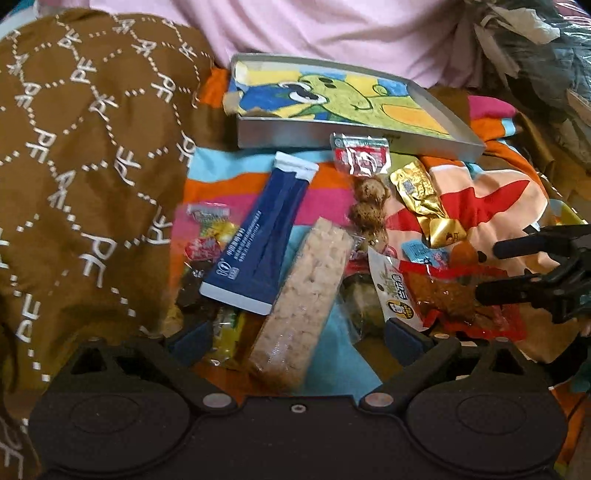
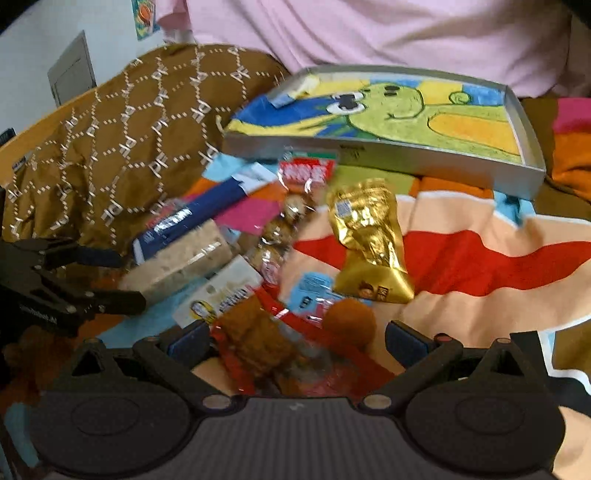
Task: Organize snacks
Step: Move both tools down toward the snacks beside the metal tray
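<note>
Snacks lie in a pile on a colourful striped sheet. In the left wrist view I see a blue packet (image 1: pixel 258 236), a clear-wrapped rice-puff bar (image 1: pixel 303 295), a gold foil packet (image 1: pixel 424 199), a red-and-white packet (image 1: pixel 364 153) and a red spicy-snack bag (image 1: pixel 443 295). A grey tray (image 1: pixel 332 134) with a green cartoon lining stands behind them. My left gripper (image 1: pixel 299 338) is open over the rice-puff bar. My right gripper (image 2: pixel 297 341) is open over the red snack bag (image 2: pixel 258 343), with the gold packet (image 2: pixel 369 236) and the tray (image 2: pixel 388 155) ahead of it.
A brown patterned quilt (image 1: pixel 85 155) is bunched up on the left. A person in a pink shirt (image 1: pixel 332 33) sits behind the tray. Dark crumpled bags (image 1: pixel 535 55) lie at the far right. The right gripper shows in the left wrist view (image 1: pixel 491 269).
</note>
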